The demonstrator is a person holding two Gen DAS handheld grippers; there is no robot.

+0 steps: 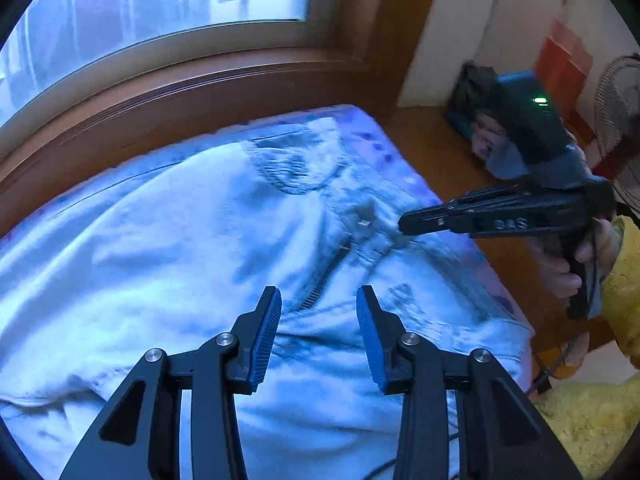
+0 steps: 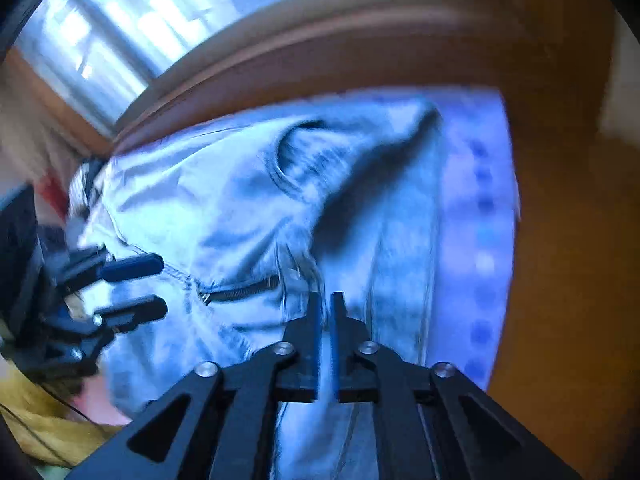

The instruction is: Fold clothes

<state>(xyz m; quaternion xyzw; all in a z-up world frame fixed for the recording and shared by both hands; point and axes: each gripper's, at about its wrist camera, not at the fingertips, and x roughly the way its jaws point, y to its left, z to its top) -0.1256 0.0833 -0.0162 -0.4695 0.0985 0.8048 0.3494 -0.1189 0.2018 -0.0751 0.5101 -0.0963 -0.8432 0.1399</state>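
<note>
Pale blue jeans [image 1: 180,240] lie spread front-up on a bed, their fly zipper [image 1: 326,276] partly undone below the waist button [image 1: 364,223]. My left gripper [image 1: 319,290] hovers open just above the zipper with nothing between its blue pads; in the right wrist view it [image 2: 162,286] stands wide at the left edge. My right gripper [image 1: 402,226] comes in from the right, its tips on the waistband beside the button. In its own blurred view the right gripper [image 2: 327,296] shows a narrow gap, with denim [image 2: 200,200] visible through it and no clear pinch.
A purple dotted sheet [image 2: 476,220] covers the bed under the jeans. A wooden window frame [image 1: 200,80] runs along the far side. Wooden floor [image 1: 440,140] lies right of the bed, with a dark bag [image 1: 468,100] and a fan [image 1: 616,100]. A yellow sleeve [image 1: 624,292] holds the right gripper.
</note>
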